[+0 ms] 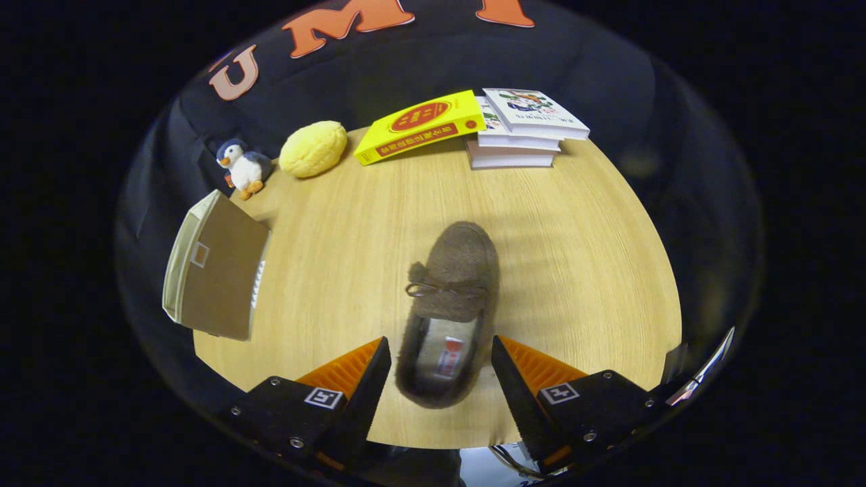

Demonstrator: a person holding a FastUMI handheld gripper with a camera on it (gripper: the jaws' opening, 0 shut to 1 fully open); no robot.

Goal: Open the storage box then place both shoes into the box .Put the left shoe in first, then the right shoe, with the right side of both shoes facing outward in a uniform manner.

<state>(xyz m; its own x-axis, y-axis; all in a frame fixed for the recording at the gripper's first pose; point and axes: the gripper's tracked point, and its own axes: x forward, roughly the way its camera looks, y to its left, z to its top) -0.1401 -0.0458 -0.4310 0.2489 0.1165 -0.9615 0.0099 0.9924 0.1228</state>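
A brown fuzzy shoe (450,304) with a small bow lies on the wooden table (575,257), toe pointing away from me. Its heel end sits between the fingers of my gripper (441,352), which stands open, with a gap on each side of the shoe. The storage box (216,274) stands to the left of the fingers near the table's left edge. It is a pale box with a brown flap bearing a small square tab, and the flap looks shut over it.
At the far side of the table lie a yellow book (419,126) and a stack of white books (521,128). A yellow round plush (313,149) and a small penguin toy (240,167) sit at the far left, beyond the box.
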